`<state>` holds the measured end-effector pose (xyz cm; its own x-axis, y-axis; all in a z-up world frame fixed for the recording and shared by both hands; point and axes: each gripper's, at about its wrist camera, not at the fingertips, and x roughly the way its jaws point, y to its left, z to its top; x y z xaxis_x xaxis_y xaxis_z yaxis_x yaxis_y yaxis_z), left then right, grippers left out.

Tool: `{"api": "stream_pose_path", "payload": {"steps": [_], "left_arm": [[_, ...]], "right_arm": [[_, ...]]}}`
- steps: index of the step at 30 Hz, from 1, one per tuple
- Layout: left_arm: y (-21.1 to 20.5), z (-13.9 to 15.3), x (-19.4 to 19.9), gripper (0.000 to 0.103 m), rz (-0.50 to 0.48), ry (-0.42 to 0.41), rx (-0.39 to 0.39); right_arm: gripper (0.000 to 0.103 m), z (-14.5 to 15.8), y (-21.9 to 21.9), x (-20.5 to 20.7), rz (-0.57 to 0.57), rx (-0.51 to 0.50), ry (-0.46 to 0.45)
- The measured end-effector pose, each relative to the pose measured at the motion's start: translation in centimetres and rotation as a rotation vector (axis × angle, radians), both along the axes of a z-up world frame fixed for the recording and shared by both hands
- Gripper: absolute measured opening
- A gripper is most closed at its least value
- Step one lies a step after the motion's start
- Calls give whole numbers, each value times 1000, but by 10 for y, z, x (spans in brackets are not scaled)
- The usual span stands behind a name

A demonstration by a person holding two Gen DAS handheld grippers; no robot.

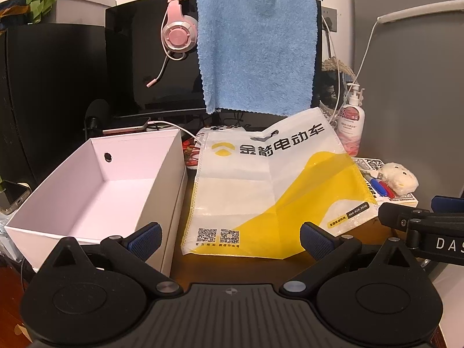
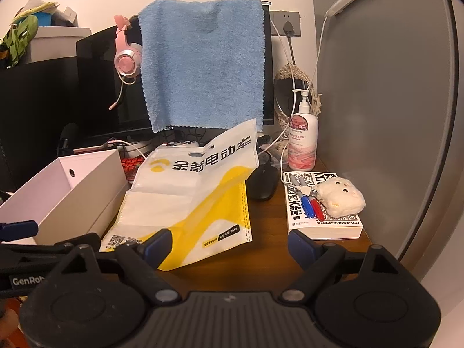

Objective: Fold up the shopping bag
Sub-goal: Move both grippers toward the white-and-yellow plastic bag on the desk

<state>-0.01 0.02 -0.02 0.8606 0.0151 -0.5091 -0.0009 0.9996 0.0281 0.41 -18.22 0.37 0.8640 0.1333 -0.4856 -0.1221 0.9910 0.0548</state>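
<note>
Bag: white-and-yellow woven plastic shopping bag (image 1: 261,191) lies spread on the wooden table (image 2: 261,261), just right of the open white cardboard box (image 1: 95,185), far edge propped up. Judged light, floppy, slick; pinch corners. Left gripper (image 1: 229,236) and right gripper (image 2: 229,245) fingers spread, empty.

An open white box (image 1: 95,185) crowds the shopping bag (image 1: 261,191) on its left. A book (image 2: 322,206) lies apart on its right, with bare desk (image 2: 269,232) between them and at the near edge.
</note>
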Motion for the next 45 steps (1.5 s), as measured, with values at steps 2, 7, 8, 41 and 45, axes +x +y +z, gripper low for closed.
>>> {"api": "stream_pose_path", "payload": {"steps": [2,7,8,41,45], "left_arm": [[1,-1,0,103,3,-2,3],[2,-2,-1,102,10,-8,10],[2,-2,-1,102,11,-10,12],[-7,-9,2,103,29,-7,-1],[-10,-10,4,103,49,-11,13]], "right_arm": [[87,-1,2,0,1,0,1],[87,-2,5,-1,4,0,4],[87,-1,5,-1,5,2,5],[87,-1,-15,15,34,69,54],[87,-2,-18,18,35,66,54]]}}
